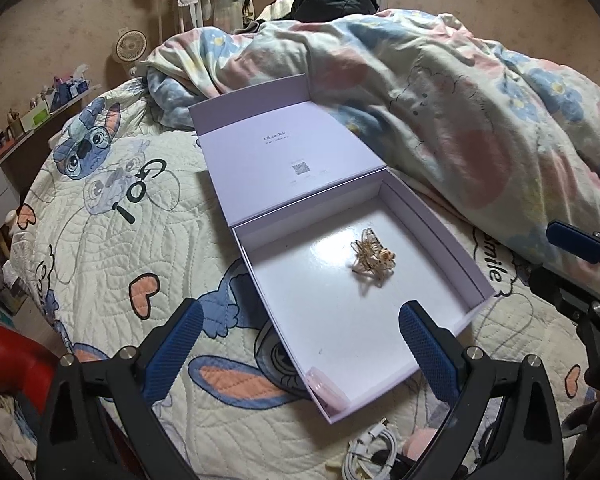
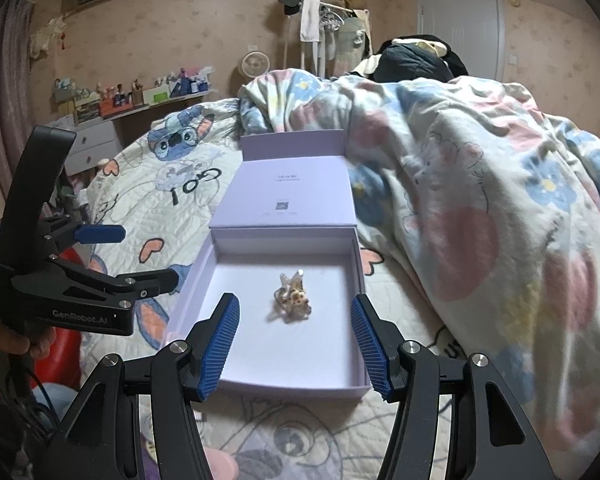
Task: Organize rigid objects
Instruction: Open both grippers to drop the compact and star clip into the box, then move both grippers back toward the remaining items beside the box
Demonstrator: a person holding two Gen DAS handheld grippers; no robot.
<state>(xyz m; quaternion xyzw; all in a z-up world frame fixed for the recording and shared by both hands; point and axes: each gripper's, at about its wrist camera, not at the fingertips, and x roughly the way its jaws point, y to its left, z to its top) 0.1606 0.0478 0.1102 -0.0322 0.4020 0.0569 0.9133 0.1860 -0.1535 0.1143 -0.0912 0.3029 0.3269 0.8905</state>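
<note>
An open lilac box (image 1: 452, 236) (image 2: 204, 264) lies on the bed, its lid (image 1: 284, 148) (image 2: 288, 196) folded back. Inside it lies a gold-brown hair claw clip (image 1: 372, 258) (image 2: 294, 300). A pink round object (image 1: 326, 390) sits in the box's near corner in the left wrist view. My left gripper (image 1: 304, 340) is open and empty above the box's near edge. My right gripper (image 2: 294, 344) is open and empty, just short of the clip. Each gripper shows in the other's view, the right one (image 1: 572, 240) and the left one (image 2: 100, 236).
A white coiled cable (image 1: 370, 450) and a pink thing (image 1: 420, 442) lie on the cartoon quilt (image 1: 112, 240) near the box. A bunched flowered duvet (image 1: 460, 120) (image 2: 480, 200) rises right of the box. A shelf with small items (image 2: 140, 96) and a fan (image 2: 256, 63) stand behind.
</note>
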